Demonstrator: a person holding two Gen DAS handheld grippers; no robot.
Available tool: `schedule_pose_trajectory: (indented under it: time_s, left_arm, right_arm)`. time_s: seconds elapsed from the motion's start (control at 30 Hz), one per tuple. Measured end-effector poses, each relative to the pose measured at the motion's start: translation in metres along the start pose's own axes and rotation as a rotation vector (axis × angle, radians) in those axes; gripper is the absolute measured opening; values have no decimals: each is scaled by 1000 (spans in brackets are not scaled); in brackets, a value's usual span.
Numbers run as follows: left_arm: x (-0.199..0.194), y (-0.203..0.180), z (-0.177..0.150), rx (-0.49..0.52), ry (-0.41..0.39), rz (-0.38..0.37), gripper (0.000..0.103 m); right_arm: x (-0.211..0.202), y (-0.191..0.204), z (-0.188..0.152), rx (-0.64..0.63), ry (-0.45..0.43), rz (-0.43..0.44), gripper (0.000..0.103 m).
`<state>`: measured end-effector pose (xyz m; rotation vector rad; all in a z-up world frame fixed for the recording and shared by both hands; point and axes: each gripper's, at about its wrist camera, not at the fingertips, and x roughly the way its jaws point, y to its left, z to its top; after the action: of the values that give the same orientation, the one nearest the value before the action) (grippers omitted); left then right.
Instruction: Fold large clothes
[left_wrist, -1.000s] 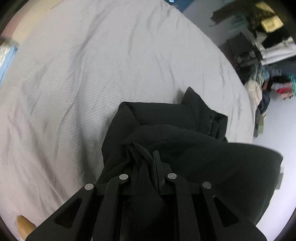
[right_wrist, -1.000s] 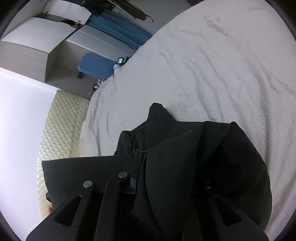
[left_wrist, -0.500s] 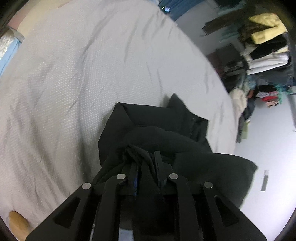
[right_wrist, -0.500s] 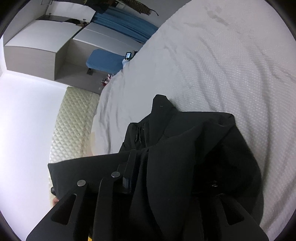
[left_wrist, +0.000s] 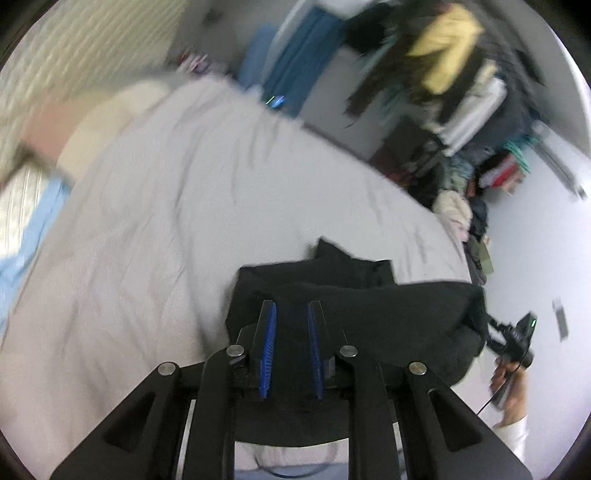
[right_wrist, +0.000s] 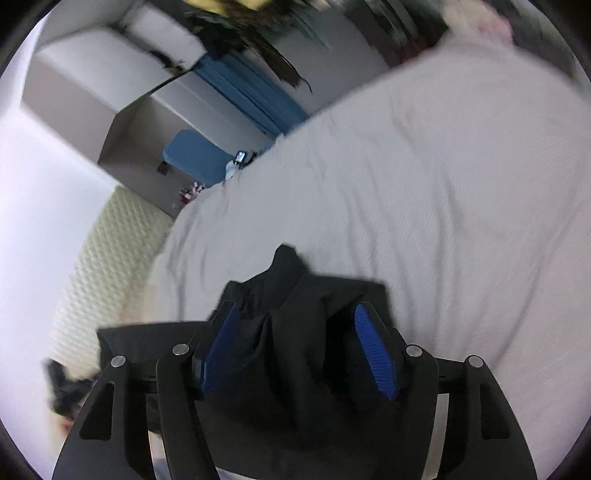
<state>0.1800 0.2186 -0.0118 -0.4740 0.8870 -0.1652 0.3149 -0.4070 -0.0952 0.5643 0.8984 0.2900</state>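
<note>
A black garment (left_wrist: 369, 306) lies folded in a bundle on the white bed sheet (left_wrist: 166, 229), near the bed's near edge. My left gripper (left_wrist: 290, 308) is open just above it, its blue pads bare. In the right wrist view the same black garment (right_wrist: 314, 295) lies under my right gripper (right_wrist: 295, 314), which is open wide with nothing between its blue pads. The right gripper and the hand holding it also show in the left wrist view (left_wrist: 513, 339), at the garment's right end.
A heap of clothes (left_wrist: 461, 92) stands beyond the bed's far right side. A blue chair (right_wrist: 195, 158) and a grey cabinet (right_wrist: 92, 92) stand past the bed's far corner. A padded headboard (right_wrist: 110, 251) runs along the left. Both views are blurred by motion.
Both grippers have opened and let go of the black garment, which now lies on the bed. Both have lifted and tilted up, so more of the room shows.
</note>
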Motion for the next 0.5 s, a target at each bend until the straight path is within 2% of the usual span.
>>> schedule_pose_trajectory:
  time_s: [0.13,0.2,0.37,0.5]
  left_arm:
    - [-15,-50,-38,127,-105,-71,18]
    - [-15,-71,-57,157,-145,-86,18]
    - [-8,-121,-109,254,-196,-90,17]
    - [5,-142,-137,328,-243,-63,18]
  right_arm:
    - [-24,34,-22,-123,-61,3,65]
    - [-31,53,-39,-170,-86,21,65]
    - [-33,95,-92,-261,-115,23,66]
    - [-21,117,-131,-331,-121,15,66]
